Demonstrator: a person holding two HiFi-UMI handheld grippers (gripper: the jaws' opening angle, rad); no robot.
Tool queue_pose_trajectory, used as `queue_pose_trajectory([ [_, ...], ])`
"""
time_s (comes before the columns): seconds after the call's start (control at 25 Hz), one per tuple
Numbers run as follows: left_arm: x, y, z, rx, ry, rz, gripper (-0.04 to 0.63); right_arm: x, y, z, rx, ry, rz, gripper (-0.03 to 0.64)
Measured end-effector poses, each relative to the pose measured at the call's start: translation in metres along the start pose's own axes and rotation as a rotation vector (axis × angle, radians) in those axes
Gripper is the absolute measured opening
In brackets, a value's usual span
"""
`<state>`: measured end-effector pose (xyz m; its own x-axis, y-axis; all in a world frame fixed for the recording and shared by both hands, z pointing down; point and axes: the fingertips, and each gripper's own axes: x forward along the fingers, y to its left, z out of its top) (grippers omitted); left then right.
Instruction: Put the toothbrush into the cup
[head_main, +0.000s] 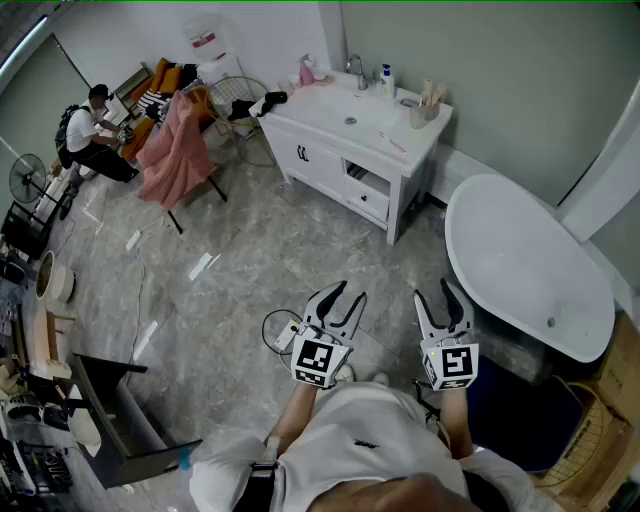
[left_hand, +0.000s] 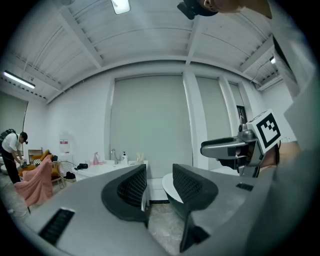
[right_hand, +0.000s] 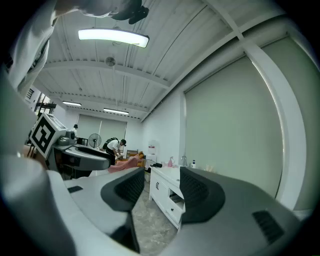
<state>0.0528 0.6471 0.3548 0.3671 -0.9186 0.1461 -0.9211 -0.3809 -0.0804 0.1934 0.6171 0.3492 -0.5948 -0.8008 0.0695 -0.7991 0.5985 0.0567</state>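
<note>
A white vanity (head_main: 330, 150) with a sink stands across the room. At its right end is a cup (head_main: 424, 112) with a few brushes upright in it. In front of the cup a thin pink toothbrush (head_main: 392, 143) lies on the countertop. Both grippers are held level over the floor, well short of the vanity. My left gripper (head_main: 348, 293) is open and holds nothing. My right gripper (head_main: 435, 292) is also open and empty. The left gripper view shows its jaws apart (left_hand: 159, 172), with the cup (left_hand: 140, 159) tiny in the distance. The right gripper view frames the vanity between its jaws (right_hand: 161, 175).
A white bathtub (head_main: 520, 260) lies to the right of the vanity. A chair draped in pink cloth (head_main: 175, 150) stands at the left, with a seated person (head_main: 90, 135) beyond it. A cable (head_main: 280, 330) lies on the floor by my left gripper. A dark table (head_main: 120, 410) is at lower left.
</note>
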Motion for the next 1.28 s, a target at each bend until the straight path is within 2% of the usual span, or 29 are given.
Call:
queue_pose_trajectory([
  [0.2,0.005,-0.01,0.005,0.001,-0.009,-0.007,0.181,-0.003,-0.006,0.0,0.025,-0.019,0.011,0.23],
  [0.64,0.023,-0.007,0.005,0.009,-0.01,0.046,0.181,0.009,-0.02,-0.011,0.023,0.006,0.045,0.23],
  [1.28,0.082,0.054,-0.009,-0.033,-0.001,0.01,0.179,0.09,-0.041,-0.018,0.002,0.061,0.015,0.23],
])
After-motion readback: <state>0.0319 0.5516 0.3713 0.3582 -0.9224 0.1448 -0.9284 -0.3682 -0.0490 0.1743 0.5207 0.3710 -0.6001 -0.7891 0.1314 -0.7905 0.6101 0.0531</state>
